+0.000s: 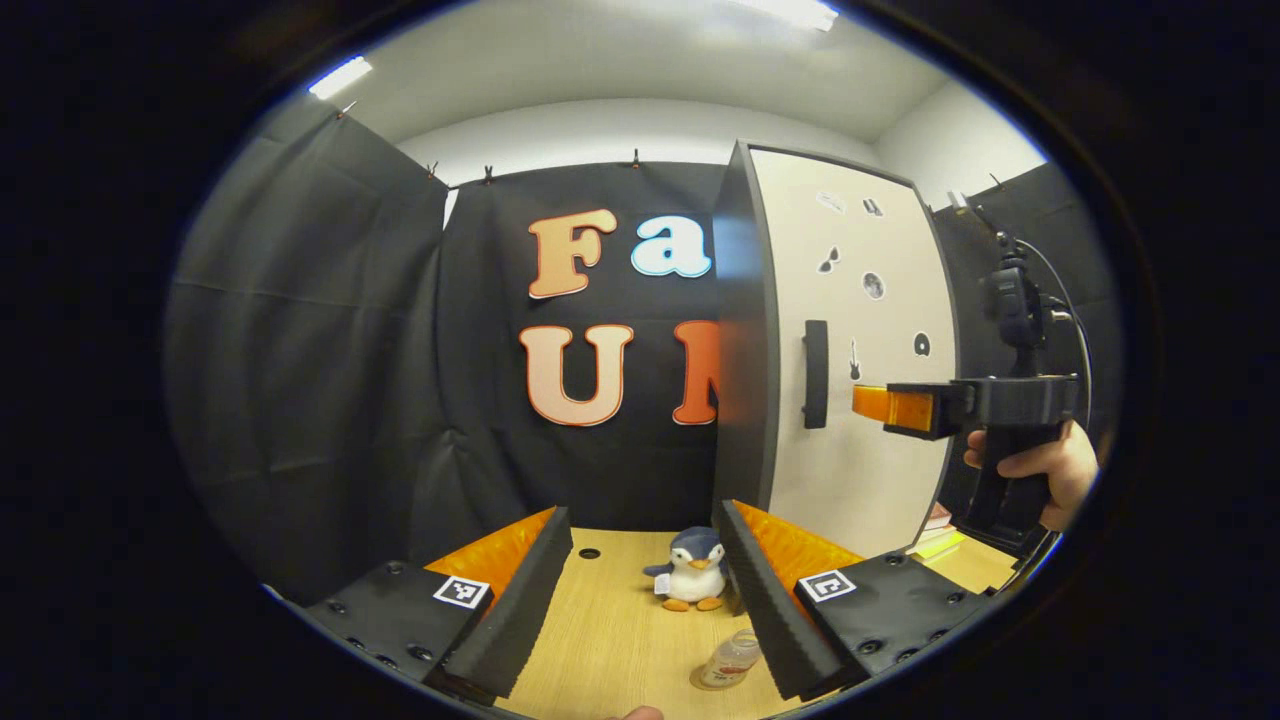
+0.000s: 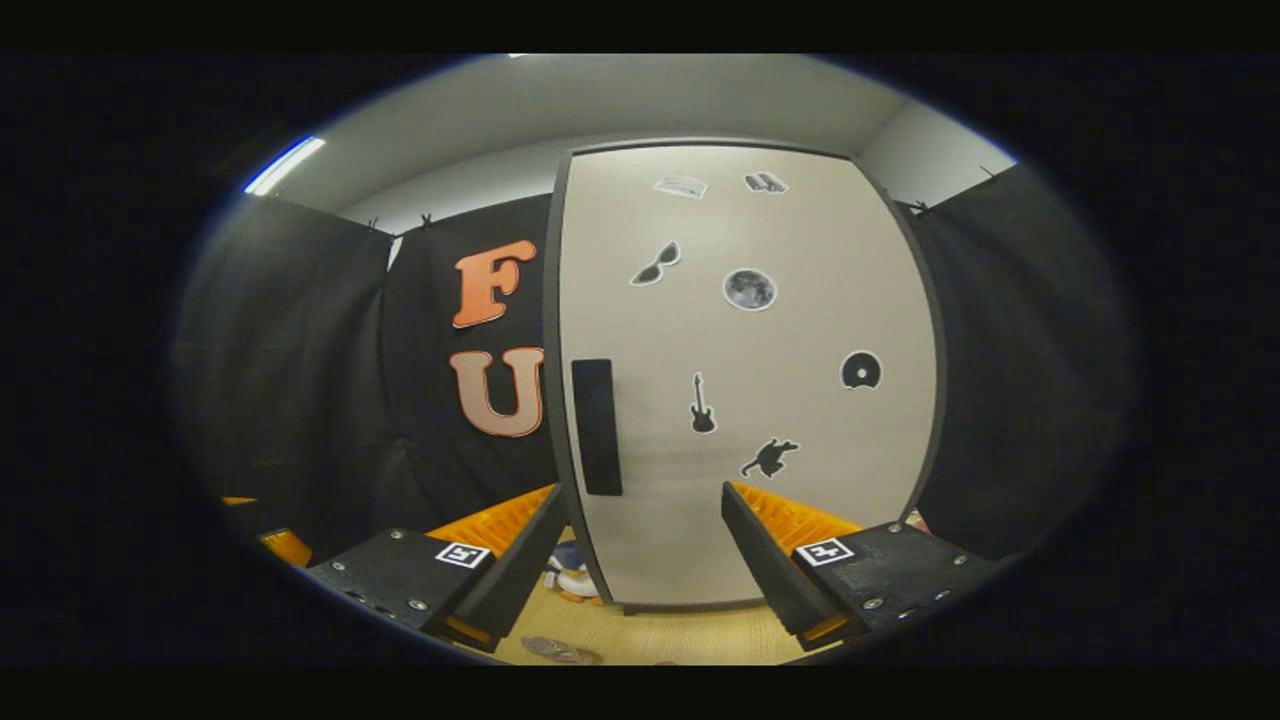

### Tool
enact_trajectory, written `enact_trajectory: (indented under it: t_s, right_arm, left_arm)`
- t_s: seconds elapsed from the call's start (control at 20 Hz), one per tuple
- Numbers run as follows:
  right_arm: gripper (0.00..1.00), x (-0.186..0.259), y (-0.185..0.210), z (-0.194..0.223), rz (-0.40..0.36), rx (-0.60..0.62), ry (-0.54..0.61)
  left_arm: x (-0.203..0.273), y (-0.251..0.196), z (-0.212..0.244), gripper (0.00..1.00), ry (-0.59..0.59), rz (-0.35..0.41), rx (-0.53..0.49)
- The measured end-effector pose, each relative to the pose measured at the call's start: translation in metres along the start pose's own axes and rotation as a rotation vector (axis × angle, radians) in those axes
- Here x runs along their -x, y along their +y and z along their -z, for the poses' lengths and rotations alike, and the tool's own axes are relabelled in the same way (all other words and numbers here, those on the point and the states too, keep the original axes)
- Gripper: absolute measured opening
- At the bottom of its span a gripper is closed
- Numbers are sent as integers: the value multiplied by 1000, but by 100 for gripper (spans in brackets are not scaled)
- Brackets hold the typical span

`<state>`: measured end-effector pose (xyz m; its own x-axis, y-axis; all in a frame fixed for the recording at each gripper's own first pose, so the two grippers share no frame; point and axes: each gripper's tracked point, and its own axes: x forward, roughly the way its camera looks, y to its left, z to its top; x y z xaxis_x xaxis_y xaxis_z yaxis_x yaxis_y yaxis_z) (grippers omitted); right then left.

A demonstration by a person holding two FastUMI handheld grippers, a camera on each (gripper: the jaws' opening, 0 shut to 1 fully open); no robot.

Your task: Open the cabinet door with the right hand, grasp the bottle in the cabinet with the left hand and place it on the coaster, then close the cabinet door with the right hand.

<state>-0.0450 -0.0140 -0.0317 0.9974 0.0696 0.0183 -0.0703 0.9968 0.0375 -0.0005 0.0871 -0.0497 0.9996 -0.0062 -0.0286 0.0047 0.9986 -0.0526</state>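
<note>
Two grippers, both with fingers spread and empty. Left gripper [image 1: 640, 590]: held low over the wooden surface [image 1: 620, 640]. Bottle [image 1: 728, 662]: clear, standing on the coaster [image 1: 700, 682], just beside the left gripper's right-hand finger. Penguin plush [image 1: 692, 570]: farther back on the surface, upright. Right gripper [image 1: 895, 405]: raised in a hand [image 1: 1050, 475], near the cabinet door [image 2: 750, 400]. Door: pale, shut, bearing small stickers and a dark vertical handle [image 2: 597, 427] at its left edge. Cabinet [image 1: 740, 330]: dark-sided, standing at the back right.
</note>
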Motion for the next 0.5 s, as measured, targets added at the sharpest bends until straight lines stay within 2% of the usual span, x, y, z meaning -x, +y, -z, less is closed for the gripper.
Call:
enact_trajectory:
  t_s: [0.05,0.2,0.35,0.5]
  right_arm:
    - [95,20,-4,-2,13,10,1]
    - [95,76,-15,-7,41,2,8]
    - [95,126,-32,-17,79,-1,-7]
    - [95,160,-49,-25,99,13,-31]
  left_arm:
    - [3,-7,-2,99,-6,17,1]
    - [10,-28,-6,99,-6,50,0]
    - [22,-52,-11,94,10,84,19]
    - [31,-75,-16,96,5,96,26]
